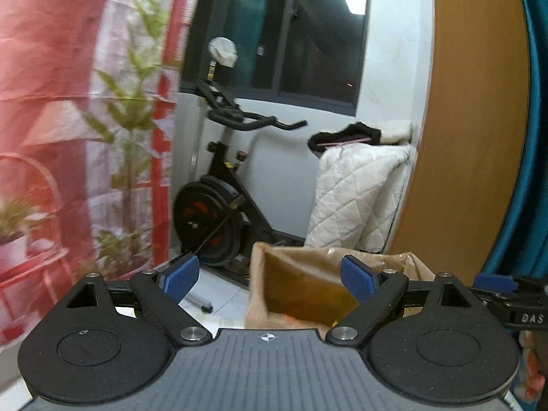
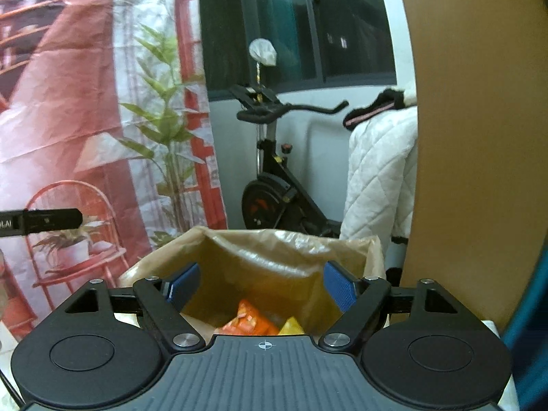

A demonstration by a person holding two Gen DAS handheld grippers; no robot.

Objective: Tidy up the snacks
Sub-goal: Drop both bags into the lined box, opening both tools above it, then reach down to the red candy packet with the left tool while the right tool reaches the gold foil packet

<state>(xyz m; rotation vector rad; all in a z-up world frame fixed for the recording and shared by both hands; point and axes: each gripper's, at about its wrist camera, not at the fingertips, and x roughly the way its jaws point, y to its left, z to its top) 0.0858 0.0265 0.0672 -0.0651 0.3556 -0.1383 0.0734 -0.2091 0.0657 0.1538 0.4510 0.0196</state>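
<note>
Jaws of both grippers gape empty above the brown bag (image 2: 274,260); orange snack packets (image 2: 248,320) already inside, remainder unseen.

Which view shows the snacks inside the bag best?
Right wrist: it looks down into the open bag, showing the orange snack and yellow snack. Left wrist sees the bag mostly from the side, with only an orange sliver.

Glossy translucent plastic bag (image 2: 281,257); quilted white cloth (image 2: 380,178); matt wood panel (image 2: 479,137).
</note>
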